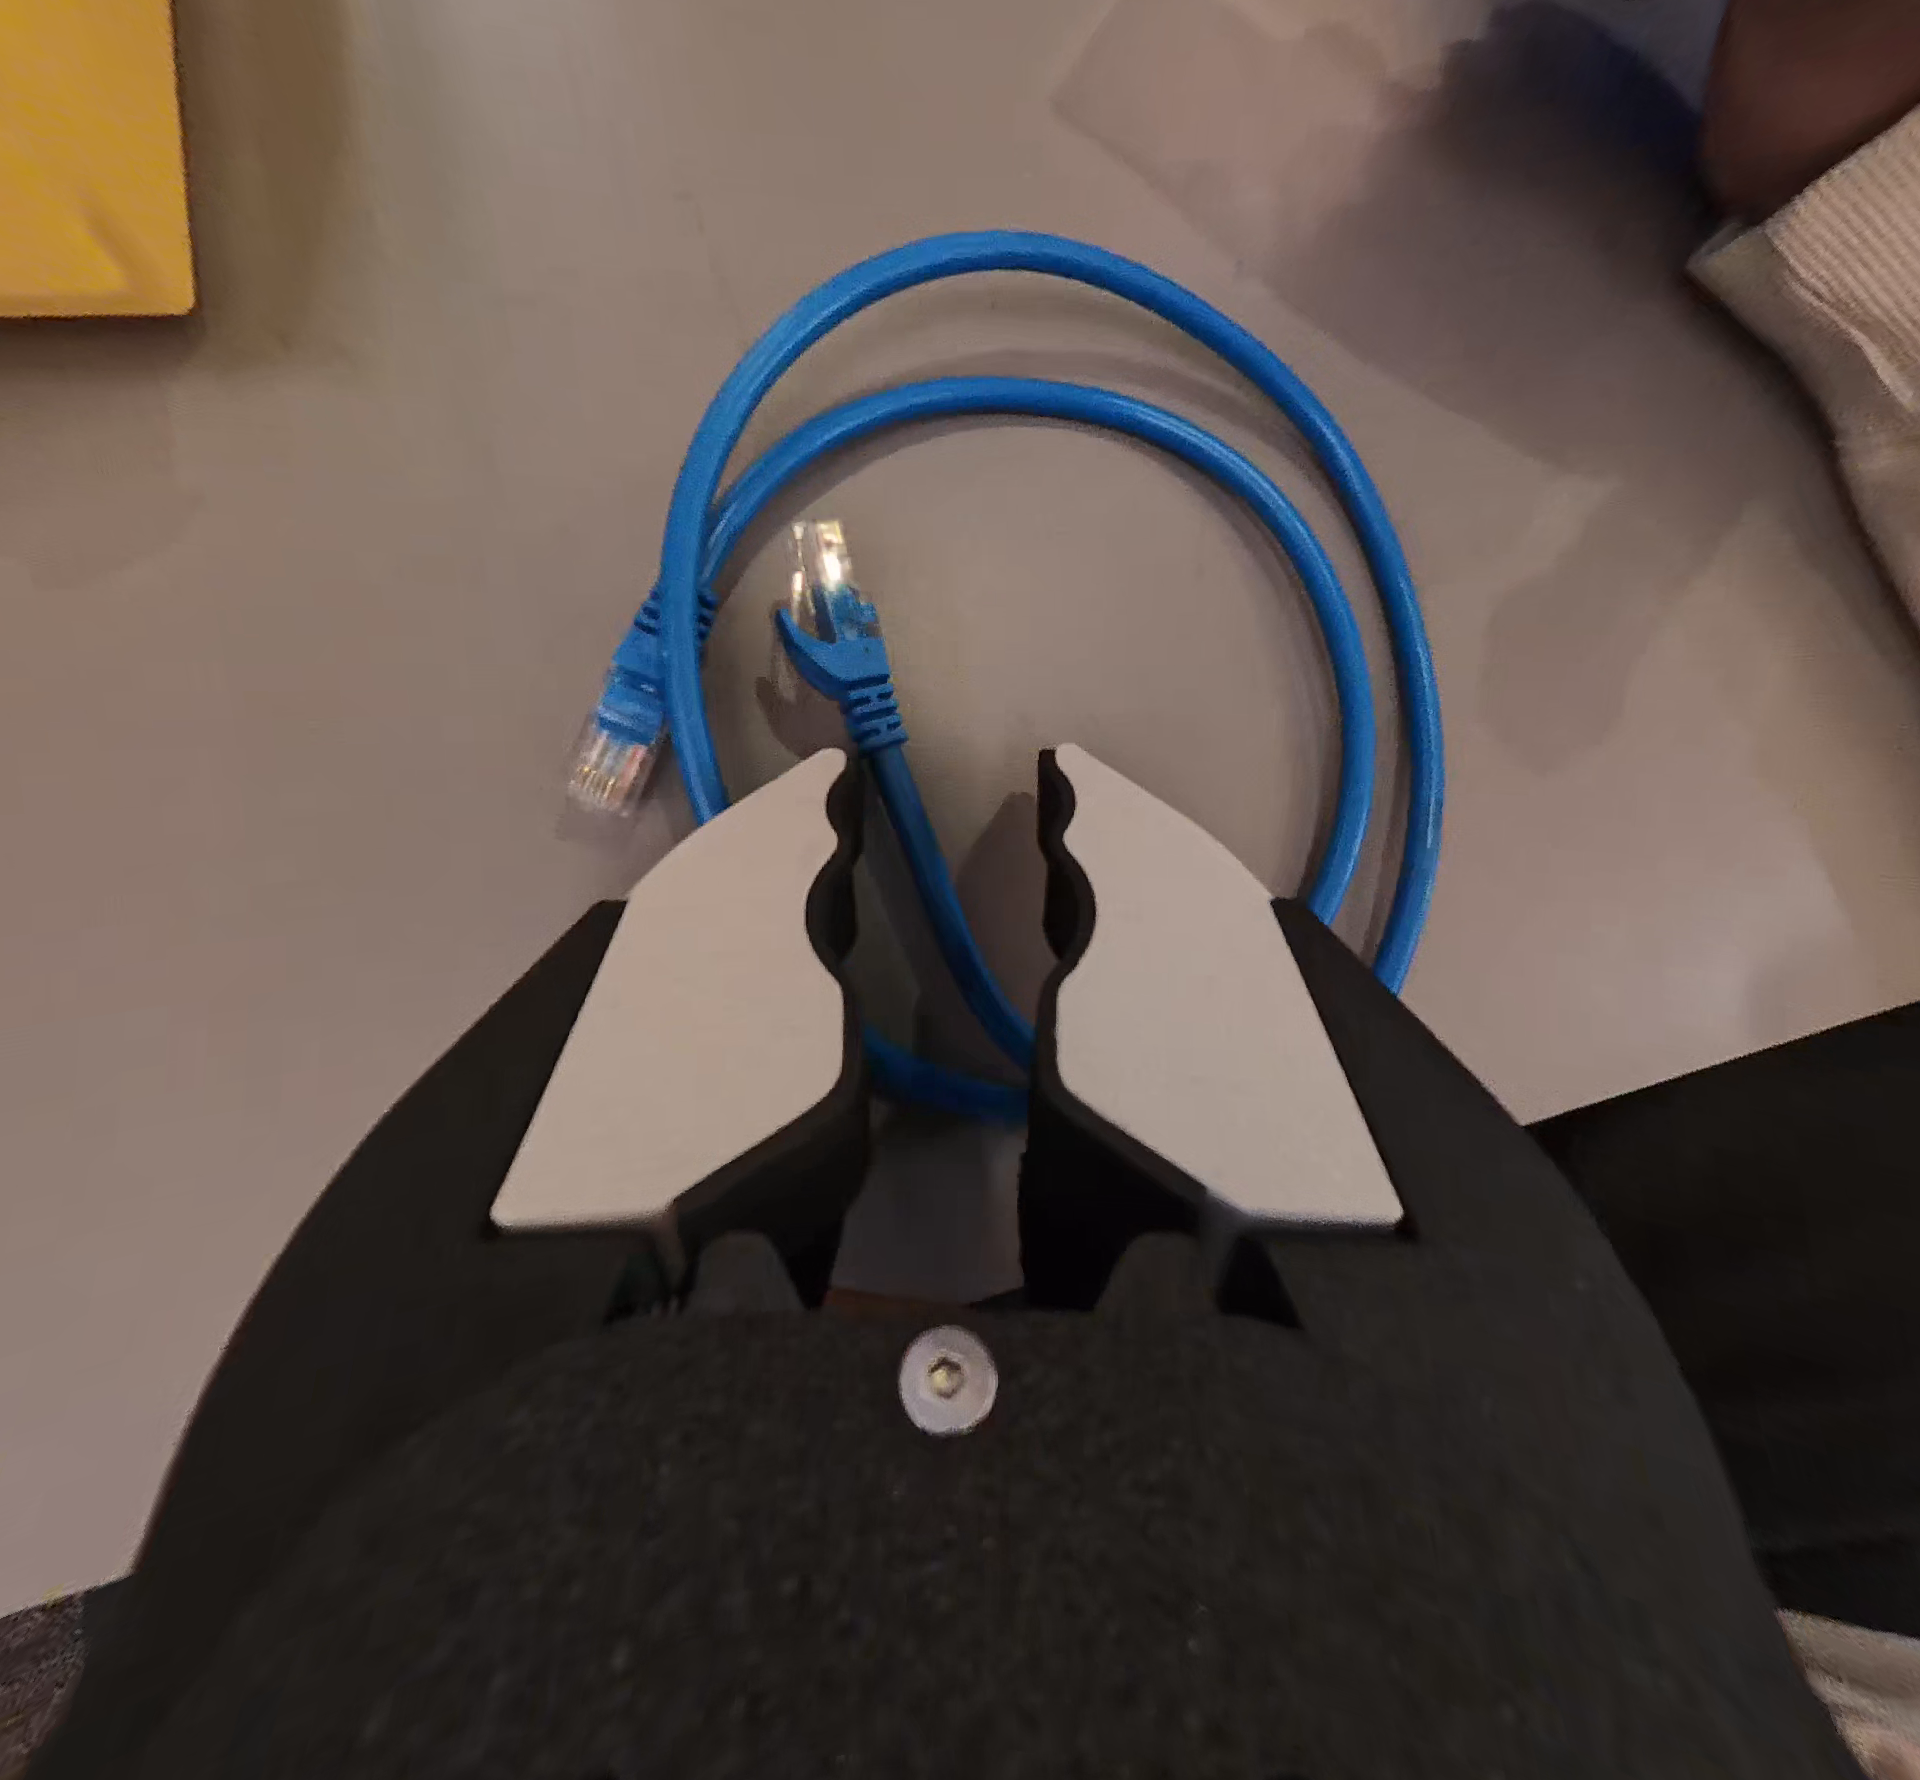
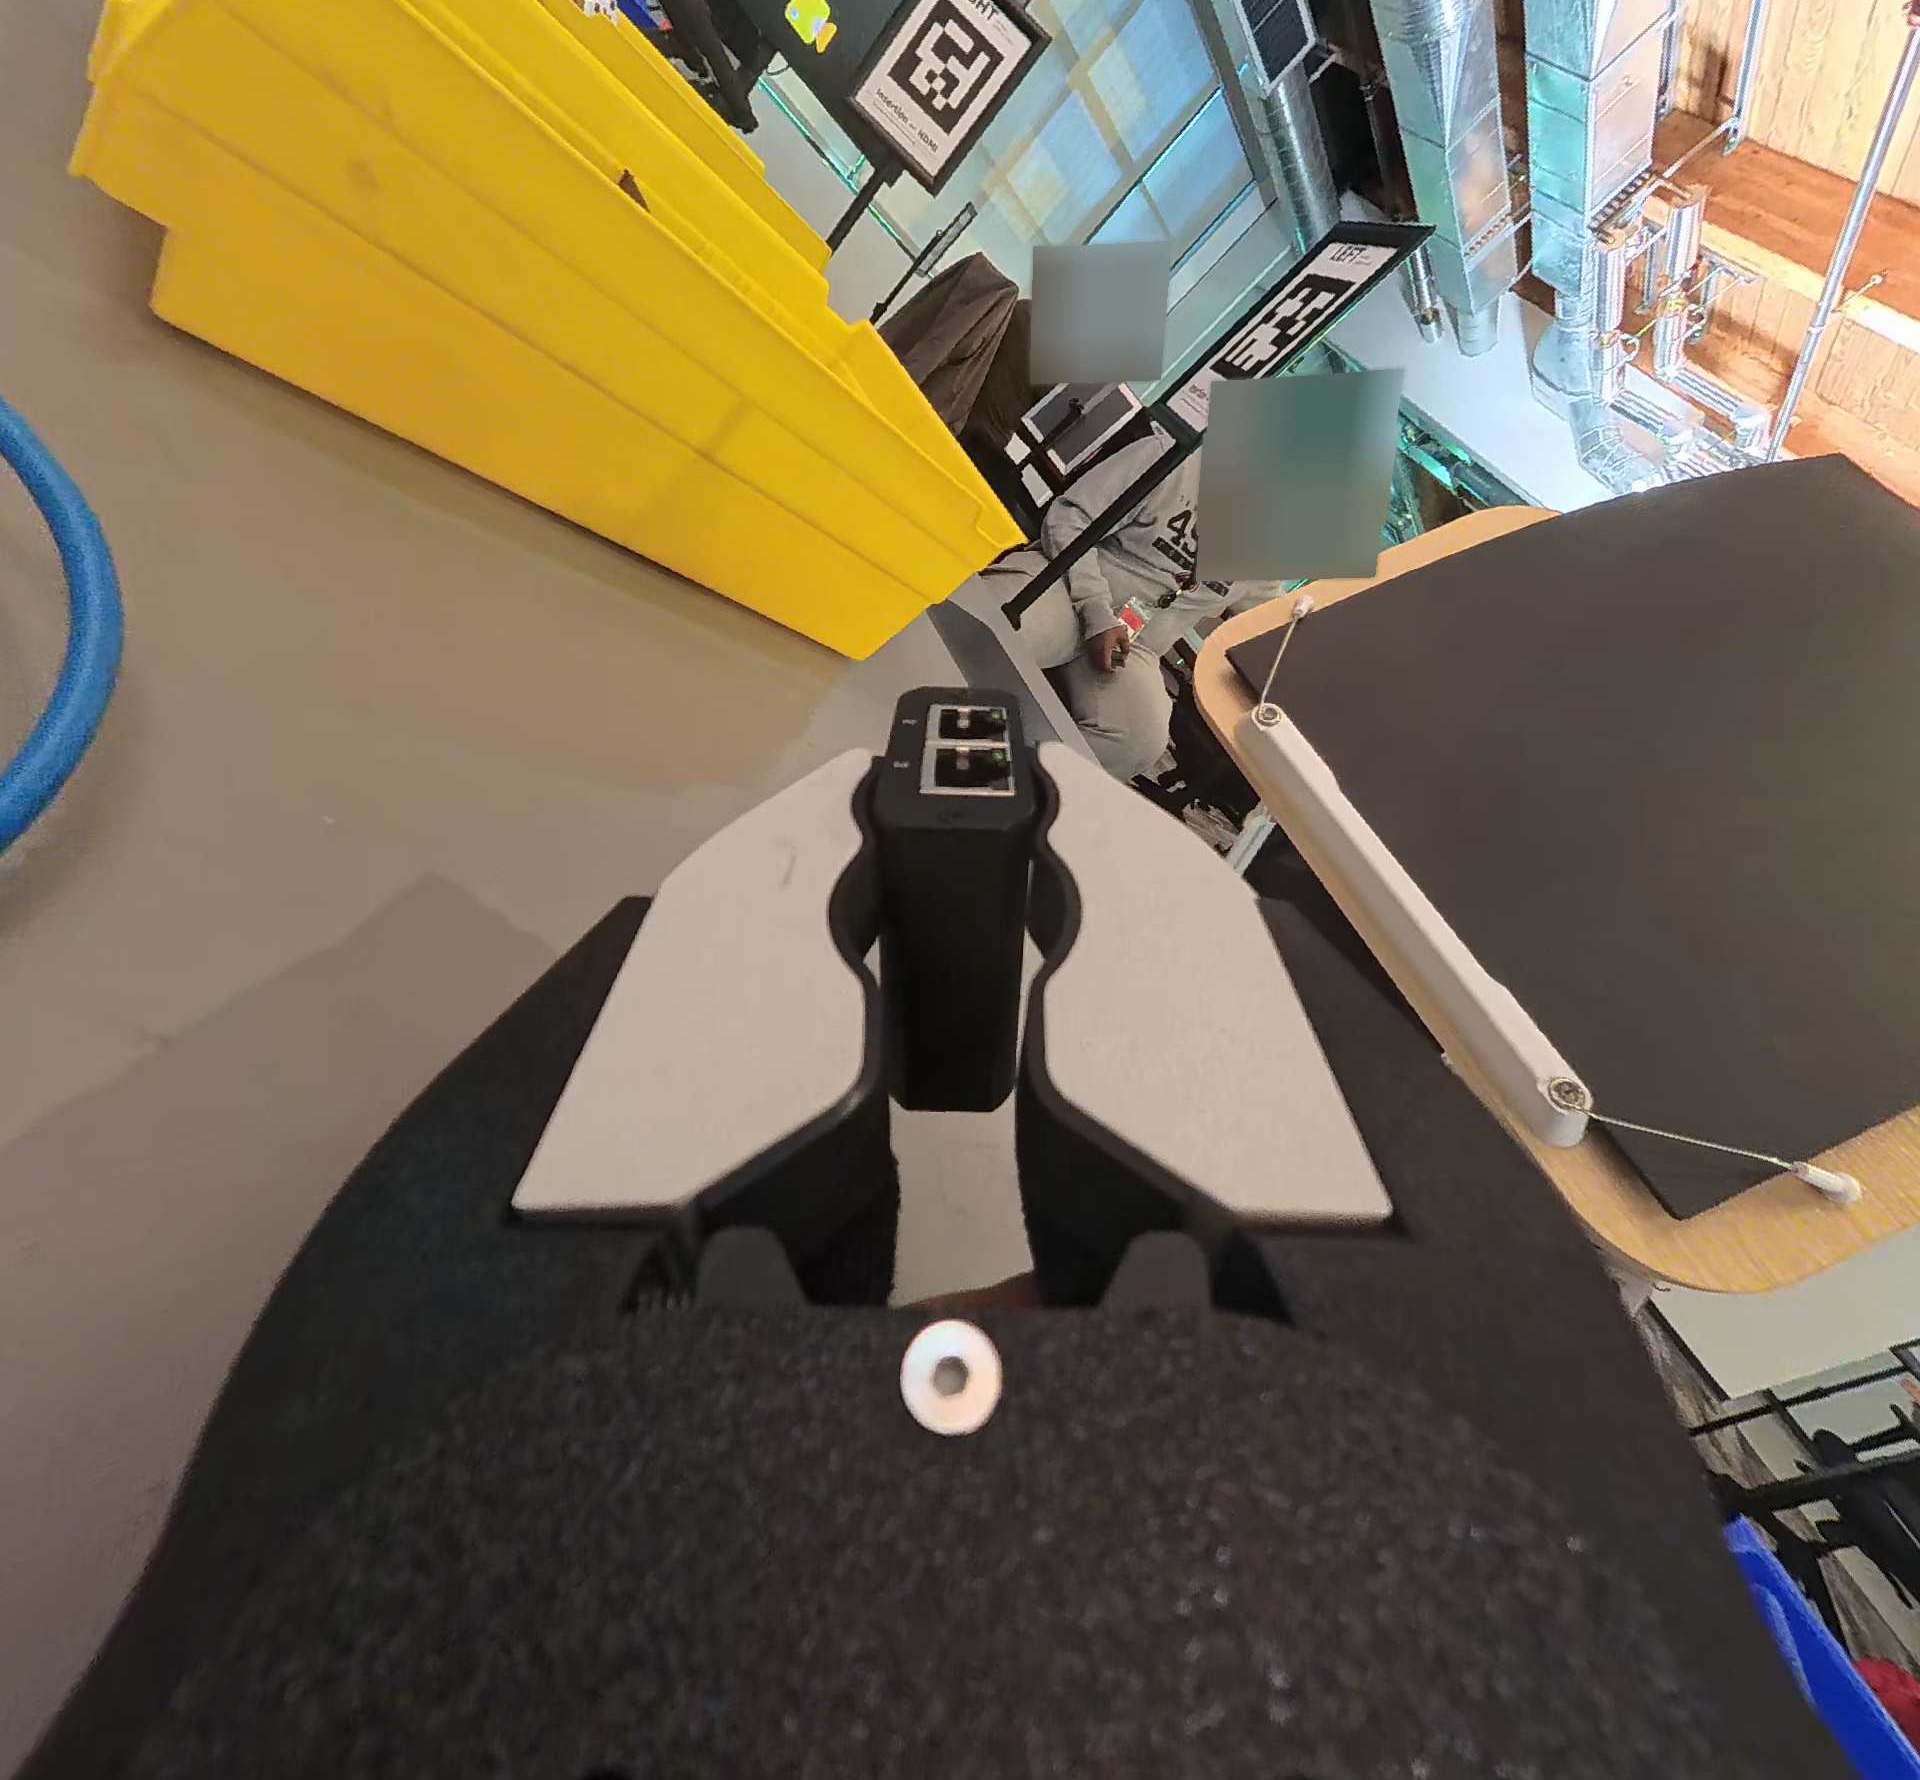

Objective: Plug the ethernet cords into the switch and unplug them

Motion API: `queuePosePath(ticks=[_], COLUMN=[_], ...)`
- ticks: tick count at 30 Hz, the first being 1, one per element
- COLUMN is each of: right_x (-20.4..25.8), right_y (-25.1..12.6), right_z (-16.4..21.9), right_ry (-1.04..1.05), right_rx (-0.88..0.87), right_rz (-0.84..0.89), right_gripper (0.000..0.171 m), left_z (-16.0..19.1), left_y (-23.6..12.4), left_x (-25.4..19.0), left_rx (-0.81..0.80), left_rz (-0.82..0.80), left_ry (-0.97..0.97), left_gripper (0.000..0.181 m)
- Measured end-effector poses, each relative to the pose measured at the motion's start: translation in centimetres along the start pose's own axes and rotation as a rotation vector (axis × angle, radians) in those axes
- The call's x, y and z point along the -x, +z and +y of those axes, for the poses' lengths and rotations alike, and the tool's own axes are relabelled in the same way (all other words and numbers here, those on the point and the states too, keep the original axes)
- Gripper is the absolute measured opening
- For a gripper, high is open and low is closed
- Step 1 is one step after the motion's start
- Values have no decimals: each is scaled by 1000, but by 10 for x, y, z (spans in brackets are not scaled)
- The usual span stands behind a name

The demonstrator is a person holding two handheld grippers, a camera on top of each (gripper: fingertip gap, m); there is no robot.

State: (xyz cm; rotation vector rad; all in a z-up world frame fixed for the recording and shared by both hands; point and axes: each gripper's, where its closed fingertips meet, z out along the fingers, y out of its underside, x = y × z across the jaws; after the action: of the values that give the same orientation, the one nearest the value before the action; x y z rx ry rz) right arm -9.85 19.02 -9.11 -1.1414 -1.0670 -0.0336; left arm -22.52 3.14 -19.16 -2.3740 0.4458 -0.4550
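Cord point(image 1: 1039, 400) plug point(image 1: 831, 608) points away just beyond left claw point(image 1: 945, 764), spread astride cord; right claw point(image 2: 951, 774) pinching switch point(image 2: 951, 857), ports outward

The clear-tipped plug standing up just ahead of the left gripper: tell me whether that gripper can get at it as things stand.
Probably yes. The left gripper is open, the blue ethernet cord already runs between its fingers, and the raised clear-tipped plug sits just beyond the fingertips with nothing in between.
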Motion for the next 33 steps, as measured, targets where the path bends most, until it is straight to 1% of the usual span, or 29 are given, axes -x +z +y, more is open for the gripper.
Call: queuePosePath(ticks=[1,2,3,4,5,7,9,11,13,15,18,21,24,26,33], right_x=[1,2,2,2,2,1,0,0,1,3,4,6,9,11,20], right_y=[0,0,1,0,0,0,-1,-2,-2,-3,-3,-3,-3,-4,-1], right_z=[0,0,0,-1,-1,-1,-1,-2,-4,-6,-7,-10,-13,-17,-17], right_ry=[-3,-5,-6,-7,-7,-2,4,0,-4,-13,-37,-89,-159,-208,-244], right_rx=[1,1,0,-1,-1,0,-2,-5,-10,-15,-12,-11,-11,-12,-12], right_rz=[-3,-7,-8,-7,-6,-2,-1,2,3,1,7,19,42,56,32], right_gripper=[24,24,24,24,24,24,24,24,24,24,24,24,24,24,24], left_z=[0,2,3,4,4,-2,-19,-44,-69,-96,-130,-152,-155,-158,-167], left_y=[0,0,1,2,2,-1,-12,-27,-38,-44,-41,-27,-5,5,15], left_x=[-1,-4,-10,-14,-15,-19,-22,-22,-10,0,5,-9,-26,-29,-36], left_rx=[7,20,39,47,38,13,-34,-83,-73,-64,-58,-83,-78,-72,-81], left_rz=[7,30,76,106,104,73,21,-53,-170,-255,-378,-474,-473,-501,-524], left_ry=[14,23,19,35,100,285,488,698,868,994,1183,1380,1470,1515,1560], left_gripper=[31,24,7,6,5,6,5,5,5,5,5,5,5,5,5])
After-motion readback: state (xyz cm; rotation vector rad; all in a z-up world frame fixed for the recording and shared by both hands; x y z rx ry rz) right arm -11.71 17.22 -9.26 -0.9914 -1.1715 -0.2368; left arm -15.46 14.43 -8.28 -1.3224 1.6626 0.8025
